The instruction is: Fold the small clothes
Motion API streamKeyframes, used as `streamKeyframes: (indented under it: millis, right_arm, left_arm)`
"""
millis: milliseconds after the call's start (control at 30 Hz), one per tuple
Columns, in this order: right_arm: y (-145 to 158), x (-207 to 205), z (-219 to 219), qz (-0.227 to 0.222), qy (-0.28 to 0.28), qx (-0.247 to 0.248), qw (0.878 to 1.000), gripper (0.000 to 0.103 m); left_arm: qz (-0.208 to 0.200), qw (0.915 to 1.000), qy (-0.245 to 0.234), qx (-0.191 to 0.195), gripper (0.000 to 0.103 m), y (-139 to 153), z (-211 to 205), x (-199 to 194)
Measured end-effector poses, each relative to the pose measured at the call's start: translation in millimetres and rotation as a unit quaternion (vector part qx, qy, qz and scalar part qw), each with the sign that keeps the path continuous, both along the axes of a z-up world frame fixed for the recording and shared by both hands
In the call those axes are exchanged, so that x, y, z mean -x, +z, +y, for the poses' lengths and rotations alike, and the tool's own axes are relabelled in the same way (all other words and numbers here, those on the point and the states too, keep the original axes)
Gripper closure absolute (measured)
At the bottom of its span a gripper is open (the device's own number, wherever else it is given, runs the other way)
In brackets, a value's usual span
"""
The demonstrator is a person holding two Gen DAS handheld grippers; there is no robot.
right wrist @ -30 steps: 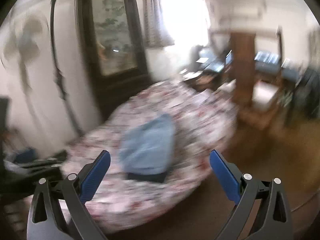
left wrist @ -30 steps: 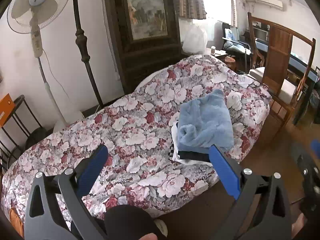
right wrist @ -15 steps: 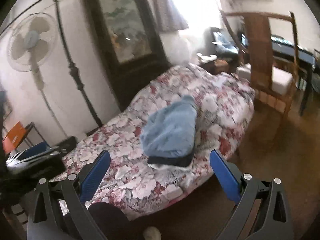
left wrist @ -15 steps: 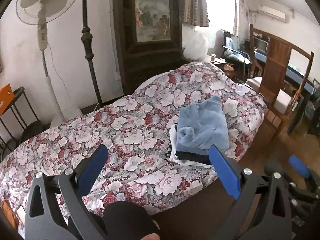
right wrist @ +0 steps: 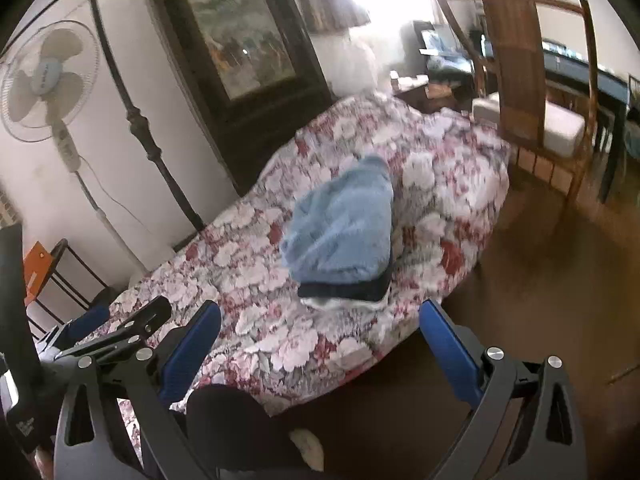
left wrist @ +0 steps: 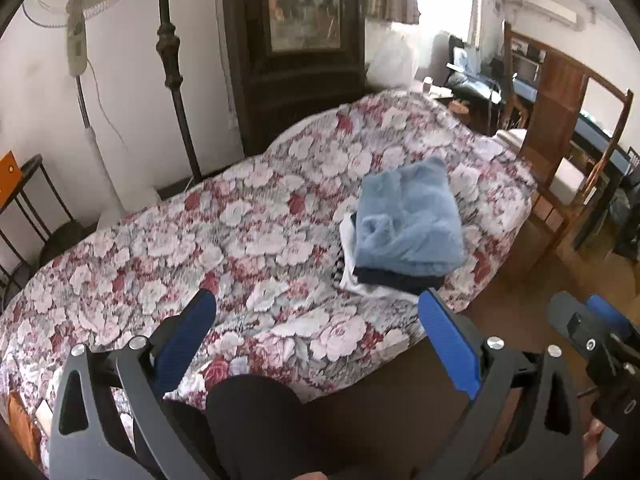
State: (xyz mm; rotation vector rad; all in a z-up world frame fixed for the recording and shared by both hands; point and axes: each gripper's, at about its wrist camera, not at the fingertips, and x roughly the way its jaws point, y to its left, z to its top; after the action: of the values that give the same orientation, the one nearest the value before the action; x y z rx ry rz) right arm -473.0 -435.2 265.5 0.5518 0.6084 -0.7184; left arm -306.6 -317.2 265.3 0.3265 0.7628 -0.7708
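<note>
Looks finished: folded stack [left wrist: 404, 232] on quilt [left wrist: 240, 232]; left gripper [left wrist: 316, 320], right gripper [right wrist: 320, 324] spread, empty (nothing unfolded visible).

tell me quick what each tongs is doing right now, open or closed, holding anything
Left tongs: open, holding nothing, above the near edge of the bed.
Right tongs: open, holding nothing, pointed toward the folded clothes stack.

Left tongs [left wrist: 316, 316] gape above folded clothes [left wrist: 404, 232].
</note>
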Motion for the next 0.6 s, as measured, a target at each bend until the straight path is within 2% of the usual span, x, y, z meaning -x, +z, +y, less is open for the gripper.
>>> streamKeyframes:
  millis: [167,400,600]
  right_arm:
    - [11.5,5.2,3.2,-0.010,0.005,0.013,1.000,0.003]
    - [10.7,6.2,5.4,-0.010,0.007,0.008,1.000,0.003]
    - [11.4,3.4,3.8,-0.009,0.005,0.018,1.000,0.003]
  left_arm:
    - [-0.013,0.9999,-0.008,-0.002,0.004,9.3,-2.6,10.1]
    - [-0.033,0.9993,-0.015,-0.013,0.004,12.7,-7.6,19.9]
    - [-0.035,0.9992,-0.017,-0.015,0.004,14.1,-10.8,20.8]
